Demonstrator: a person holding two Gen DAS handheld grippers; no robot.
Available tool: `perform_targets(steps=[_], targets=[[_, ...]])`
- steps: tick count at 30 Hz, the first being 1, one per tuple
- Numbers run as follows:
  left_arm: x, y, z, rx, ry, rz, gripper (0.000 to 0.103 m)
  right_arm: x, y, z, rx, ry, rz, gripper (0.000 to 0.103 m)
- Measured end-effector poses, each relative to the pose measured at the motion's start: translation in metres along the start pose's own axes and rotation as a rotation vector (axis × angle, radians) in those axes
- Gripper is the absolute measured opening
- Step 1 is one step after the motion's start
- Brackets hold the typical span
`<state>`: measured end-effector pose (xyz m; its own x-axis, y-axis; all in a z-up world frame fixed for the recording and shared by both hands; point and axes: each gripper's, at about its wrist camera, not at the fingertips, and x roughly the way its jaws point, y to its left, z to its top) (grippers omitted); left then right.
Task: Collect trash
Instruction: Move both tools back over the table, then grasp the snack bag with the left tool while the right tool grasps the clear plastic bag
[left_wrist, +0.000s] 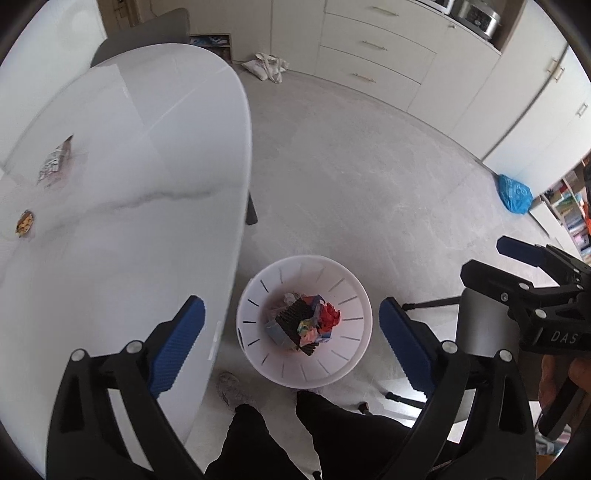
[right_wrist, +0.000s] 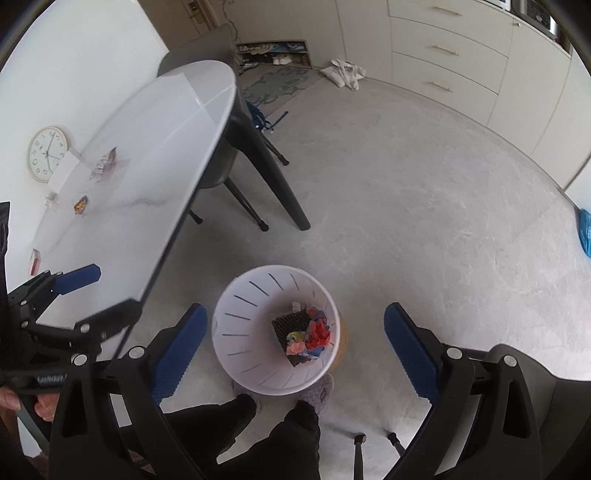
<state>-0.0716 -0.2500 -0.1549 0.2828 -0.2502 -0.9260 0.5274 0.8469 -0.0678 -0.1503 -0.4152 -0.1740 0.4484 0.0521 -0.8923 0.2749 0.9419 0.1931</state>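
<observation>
A white slotted bin (left_wrist: 258, 291) stands on the floor beside the table and also shows in the right wrist view (right_wrist: 240, 317). It holds a pile of coloured trash (left_wrist: 306, 323) with a black ridged piece. My left gripper (left_wrist: 291, 328) is open and empty above the bin. My right gripper (right_wrist: 295, 336) is open and empty above the bin too, and it shows in the left wrist view (left_wrist: 487, 262). On the white table (left_wrist: 129, 240) lie a silver wrapper (left_wrist: 55, 160) and a small yellow wrapper (left_wrist: 25, 222).
A wall clock (right_wrist: 47, 154), two small boxes (right_wrist: 52, 202) (right_wrist: 35, 261) and the same wrappers show on the table's far side. A dark chair (right_wrist: 221, 147) stands under the table. A cloth bag (left_wrist: 267, 65) and a blue bag (left_wrist: 514, 192) lie on the floor by the cabinets.
</observation>
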Motion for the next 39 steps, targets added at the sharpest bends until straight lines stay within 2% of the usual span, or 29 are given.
perform_targets(steps=[3, 8, 11, 14, 18, 22, 27, 30, 32, 37, 39], targets=[[-0.019, 0.033, 0.006, -0.102, -0.054, 0.052, 0.091, -0.008, 0.022, 0.013, -0.057, -0.026, 0.028, 0.097], [-0.051, 0.115, 0.01, -0.331, -0.142, 0.18, 0.091, -0.014, 0.077, 0.048, -0.191, -0.081, 0.091, 0.1], [-0.06, 0.165, 0.007, -0.426, -0.152, 0.26, 0.093, -0.007, 0.113, 0.069, -0.256, -0.089, 0.129, 0.1], [-0.063, 0.212, 0.006, -0.499, -0.158, 0.307, 0.093, 0.003, 0.15, 0.089, -0.304, -0.1, 0.154, 0.1], [-0.054, 0.272, 0.01, -0.584, -0.143, 0.344, 0.093, 0.019, 0.197, 0.11, -0.319, -0.099, 0.172, 0.1], [-0.033, 0.33, 0.027, -0.683, -0.109, 0.384, 0.093, 0.037, 0.234, 0.125, -0.305, -0.083, 0.187, 0.1], [0.01, 0.396, 0.048, -0.818, -0.066, 0.38, 0.091, 0.055, 0.263, 0.134, -0.292, -0.056, 0.173, 0.1], [0.035, 0.422, 0.057, -0.871, -0.043, 0.369, 0.086, 0.066, 0.275, 0.138, -0.287, -0.034, 0.153, 0.1], [0.047, 0.432, 0.063, -0.875, -0.035, 0.381, 0.085, 0.073, 0.281, 0.141, -0.286, -0.021, 0.147, 0.1], [0.069, 0.444, 0.065, -0.885, -0.006, 0.377, 0.066, 0.087, 0.292, 0.143, -0.298, 0.006, 0.135, 0.1], [0.07, 0.442, 0.066, -0.874, -0.021, 0.401, 0.063, 0.09, 0.296, 0.143, -0.305, 0.015, 0.135, 0.1]])
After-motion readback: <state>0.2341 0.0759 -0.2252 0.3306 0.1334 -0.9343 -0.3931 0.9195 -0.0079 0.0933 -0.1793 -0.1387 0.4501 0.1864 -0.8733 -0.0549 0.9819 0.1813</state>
